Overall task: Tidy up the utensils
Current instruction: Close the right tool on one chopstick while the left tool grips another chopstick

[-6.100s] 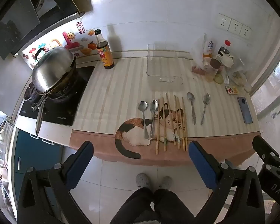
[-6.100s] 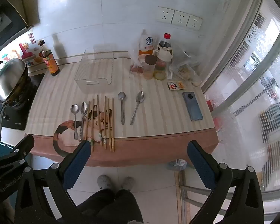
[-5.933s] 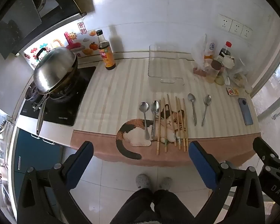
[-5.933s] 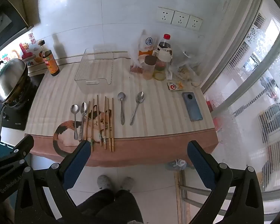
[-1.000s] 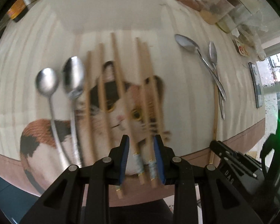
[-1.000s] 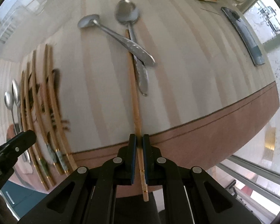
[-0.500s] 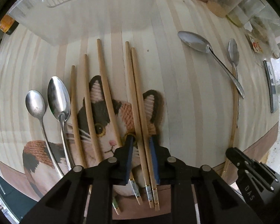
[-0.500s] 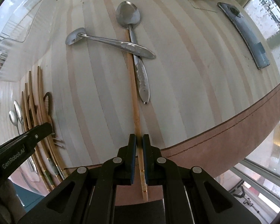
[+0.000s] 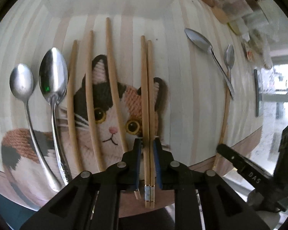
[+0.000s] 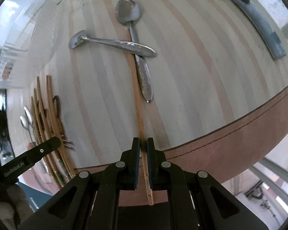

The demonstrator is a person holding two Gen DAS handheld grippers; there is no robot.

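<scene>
**Striped counter cloth and what's laid out on it**

The counter is covered by a striped cloth [image 9: 174, 61] with a wide pinkish-brown border [image 10: 240, 134] along the near edge and a calico cat design [image 9: 113, 113] worked into it. Across the cat, five wooden chopsticks [image 9: 90, 95] are laid roughly parallel, pointing toward 12 o'clock. At about 9 o'clock from them two steel spoons [image 9: 53, 80] are set side by side. Over at 3 o'clock two more spoons [image 10: 132, 44] are found crossed, resting on a lone chopstick [image 10: 137, 99]. A phone [image 10: 259, 21] is seen at 2 o'clock, and a clear plastic tray [image 10: 19, 44] at 11.
</scene>
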